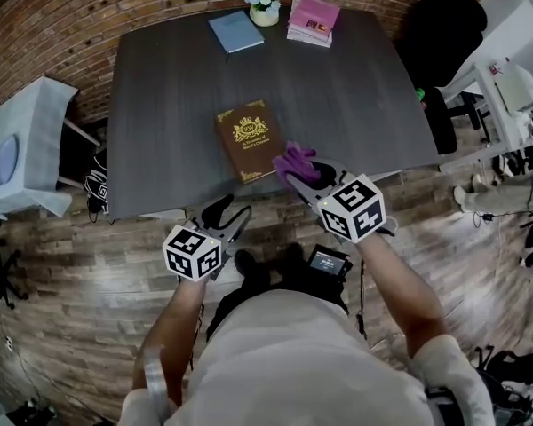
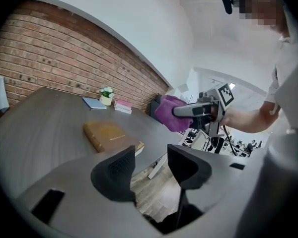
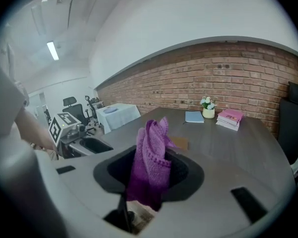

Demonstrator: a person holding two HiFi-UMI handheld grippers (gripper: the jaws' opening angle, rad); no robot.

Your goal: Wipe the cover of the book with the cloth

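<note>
The left tool (image 2: 151, 168) is wide open, with nothing between its jaws. It is at the lower middle of the head view, just off the near edge of the dark grey tabletop (image 1: 364, 96). The right tool (image 3: 151, 171) is closed on the one fuzzy purple cloth (image 1: 298, 161), near the lower right corner of the one brown hardcover book with gold print (image 1: 247, 140) at mid-frame. At the top are one thin blue book (image 1: 235, 31), one pink pile of books (image 1: 313, 20) and one small pot (image 1: 264, 14) holding white flowers.

Head view steeply down over table (image 1: 178, 87); both gripper views low across it; book (image 1: 250, 140) common to all
</note>
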